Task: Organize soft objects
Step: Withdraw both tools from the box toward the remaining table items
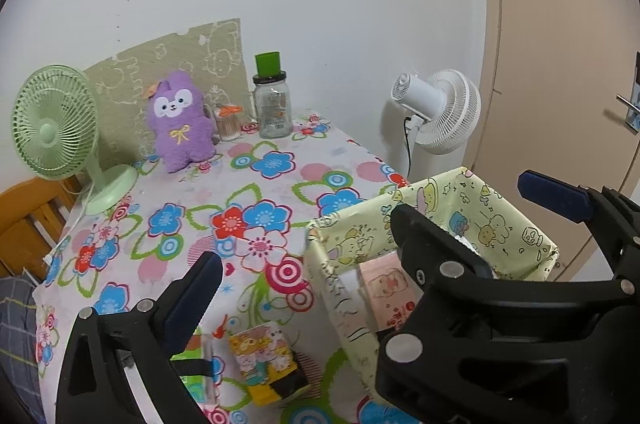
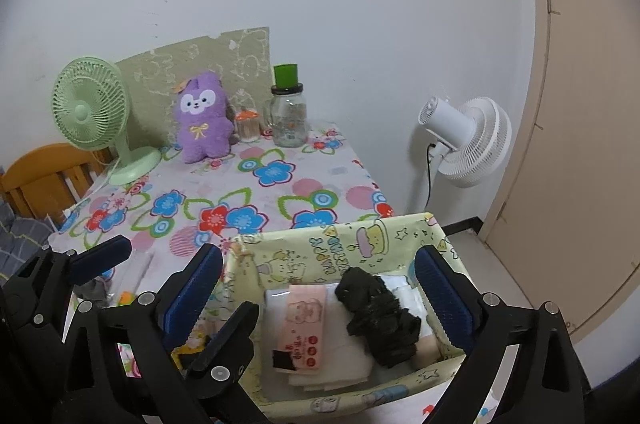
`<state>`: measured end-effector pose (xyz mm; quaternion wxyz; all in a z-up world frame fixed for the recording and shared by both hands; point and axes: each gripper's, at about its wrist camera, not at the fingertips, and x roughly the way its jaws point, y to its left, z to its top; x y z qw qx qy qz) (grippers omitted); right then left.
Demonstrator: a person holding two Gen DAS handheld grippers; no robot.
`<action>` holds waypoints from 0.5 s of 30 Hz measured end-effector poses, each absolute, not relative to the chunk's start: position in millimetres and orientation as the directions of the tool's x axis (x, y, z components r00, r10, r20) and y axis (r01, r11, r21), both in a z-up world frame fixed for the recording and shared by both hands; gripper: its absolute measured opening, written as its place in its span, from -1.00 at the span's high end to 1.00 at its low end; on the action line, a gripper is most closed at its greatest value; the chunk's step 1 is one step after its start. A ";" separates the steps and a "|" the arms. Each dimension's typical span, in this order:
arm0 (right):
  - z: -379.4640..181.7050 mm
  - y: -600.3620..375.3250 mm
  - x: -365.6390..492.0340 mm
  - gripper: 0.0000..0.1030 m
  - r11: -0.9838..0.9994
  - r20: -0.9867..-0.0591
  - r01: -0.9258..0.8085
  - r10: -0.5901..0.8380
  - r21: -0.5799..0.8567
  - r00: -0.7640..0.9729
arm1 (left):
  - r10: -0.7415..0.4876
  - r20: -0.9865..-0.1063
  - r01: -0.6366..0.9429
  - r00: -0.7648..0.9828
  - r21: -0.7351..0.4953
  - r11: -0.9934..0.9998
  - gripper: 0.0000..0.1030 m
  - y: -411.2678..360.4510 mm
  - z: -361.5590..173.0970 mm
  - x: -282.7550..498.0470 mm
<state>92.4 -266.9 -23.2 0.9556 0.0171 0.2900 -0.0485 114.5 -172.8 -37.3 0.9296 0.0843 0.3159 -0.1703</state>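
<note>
The fabric bin (image 1: 516, 224) sits at the table's near right corner, your left gripper (image 1: 368, 228) spread wide and empty, its right finger hanging over the bin; a small printed packet (image 1: 266, 360) lies on the flowered tablecloth (image 1: 256, 184) beside the bin. From the right wrist, your right gripper (image 2: 320, 276) gapes wide too, gripping nothing, straddling the bin where a black bundle (image 2: 376, 316) rests on white packs (image 2: 320, 336). A purple plush (image 2: 204, 120), green fan (image 2: 96, 120) and jar (image 2: 288, 116) line the wall.
</note>
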 end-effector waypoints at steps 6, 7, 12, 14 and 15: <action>-17.1 -251.4 86.4 -0.94 0.995 -0.544 0.096 -0.090 -0.019 0.834 | -0.255 -0.601 0.353 0.758 0.048 0.935 -0.99 -157.5 -31.2 105.6; -16.0 -248.3 84.9 -0.94 0.995 -0.542 0.093 -0.090 -0.021 0.835 | -0.254 -0.599 0.350 0.759 0.048 0.935 -0.99 -154.8 -30.4 104.2; -13.4 -238.1 79.4 -0.94 0.997 -0.536 0.082 -0.078 -0.018 0.840 | -0.250 -0.590 0.341 0.768 0.047 0.939 -0.99 -143.3 -27.2 97.9; -12.1 -233.5 77.1 -0.94 0.997 -0.534 0.076 -0.076 -0.021 0.842 | -0.246 -0.586 0.335 0.772 0.047 0.941 -0.99 -138.9 -26.1 95.3; -11.7 -231.7 76.0 -0.94 0.997 -0.532 0.074 -0.074 -0.022 0.843 | -0.242 -0.583 0.330 0.776 0.048 0.943 -0.99 -136.5 -25.6 93.9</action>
